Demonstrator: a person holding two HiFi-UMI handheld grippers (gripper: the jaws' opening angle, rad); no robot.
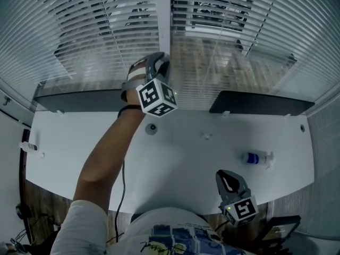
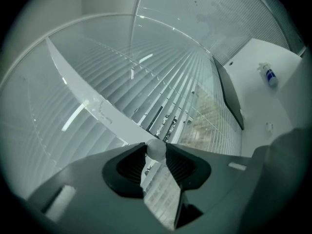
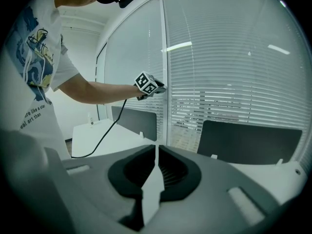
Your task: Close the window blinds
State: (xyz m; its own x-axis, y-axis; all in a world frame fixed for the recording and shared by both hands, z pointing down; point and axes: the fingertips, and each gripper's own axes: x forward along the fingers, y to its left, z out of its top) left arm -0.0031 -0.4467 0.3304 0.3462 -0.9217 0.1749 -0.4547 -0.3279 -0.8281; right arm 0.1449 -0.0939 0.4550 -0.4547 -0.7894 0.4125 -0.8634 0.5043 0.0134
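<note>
Left gripper is up at the window post, jaws clamped on the pale round wand of the blinds, which hang behind the desk with a band of slats gapped. Right gripper sits low at the near desk edge, jaws together, empty. Wand judged light, smooth and slippery: hold it square across the pads and twist gently, as thin slats bend easily.

Partly legible print, "like a star", on the person's white T-shirt.
</note>
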